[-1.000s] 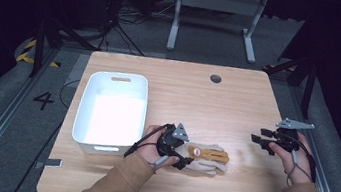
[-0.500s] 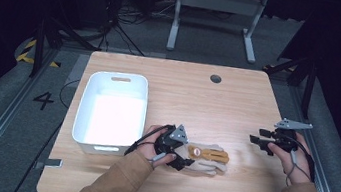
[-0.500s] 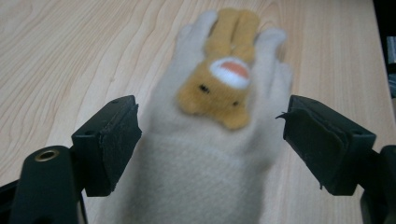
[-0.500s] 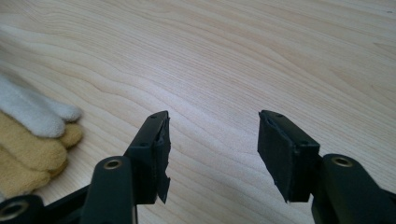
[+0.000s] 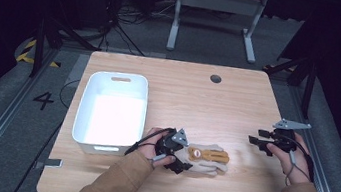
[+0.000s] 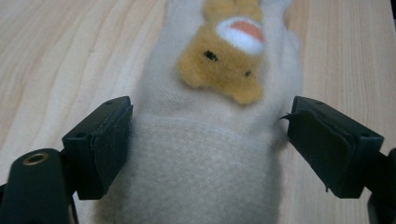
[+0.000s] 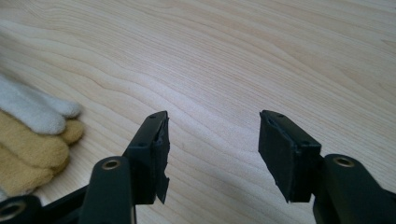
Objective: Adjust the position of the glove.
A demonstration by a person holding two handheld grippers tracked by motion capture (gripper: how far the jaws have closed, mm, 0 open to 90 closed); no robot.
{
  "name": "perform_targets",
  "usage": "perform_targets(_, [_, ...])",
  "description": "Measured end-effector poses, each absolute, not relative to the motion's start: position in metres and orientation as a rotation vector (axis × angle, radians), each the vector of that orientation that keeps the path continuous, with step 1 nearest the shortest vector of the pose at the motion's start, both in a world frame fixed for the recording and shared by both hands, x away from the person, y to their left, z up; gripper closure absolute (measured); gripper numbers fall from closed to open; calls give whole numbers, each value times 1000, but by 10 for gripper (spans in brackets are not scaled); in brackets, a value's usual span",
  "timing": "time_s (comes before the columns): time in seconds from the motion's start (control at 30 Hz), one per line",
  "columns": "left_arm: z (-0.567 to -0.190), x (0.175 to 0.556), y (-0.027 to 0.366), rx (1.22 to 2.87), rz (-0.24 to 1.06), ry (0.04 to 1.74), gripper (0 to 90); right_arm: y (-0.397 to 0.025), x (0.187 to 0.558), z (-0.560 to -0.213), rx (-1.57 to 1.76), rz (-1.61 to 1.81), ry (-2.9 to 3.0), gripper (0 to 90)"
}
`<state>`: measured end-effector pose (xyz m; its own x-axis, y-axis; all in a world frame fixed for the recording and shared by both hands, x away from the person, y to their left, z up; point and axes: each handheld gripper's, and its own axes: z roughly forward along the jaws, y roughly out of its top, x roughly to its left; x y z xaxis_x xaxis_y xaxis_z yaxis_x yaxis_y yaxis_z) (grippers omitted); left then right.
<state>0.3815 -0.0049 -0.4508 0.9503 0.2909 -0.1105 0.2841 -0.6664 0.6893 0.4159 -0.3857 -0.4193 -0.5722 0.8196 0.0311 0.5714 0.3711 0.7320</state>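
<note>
Jaws of the left gripper stand wide, straddling the cuff of the beige glove, pads just beside the fabric on either side. Its orange bear patch faces up. The glove lies flat near the front edge of the wooden table, just right of the white bin. The right gripper, jaws apart with bare wood between them, hovers near the table's right edge, well apart from the glove. Open tabletop stretches behind both. Dark floor, cables and a metal stand surround the table.
</note>
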Motion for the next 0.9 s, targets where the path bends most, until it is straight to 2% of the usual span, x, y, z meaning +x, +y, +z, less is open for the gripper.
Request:
perform_targets(0.4, [-467, 380, -15, 2373, 46, 353, 147, -384, 416, -421, 1219, 1016, 2305, 434])
perform_targets(0.8, [-464, 379, -27, 2446, 77, 351, 94, -383, 417, -423, 1216, 1005, 2317, 433])
perform_targets(0.9, [-462, 379, -28, 2463, 73, 350, 107, -382, 417, -424, 1218, 1001, 2319, 433])
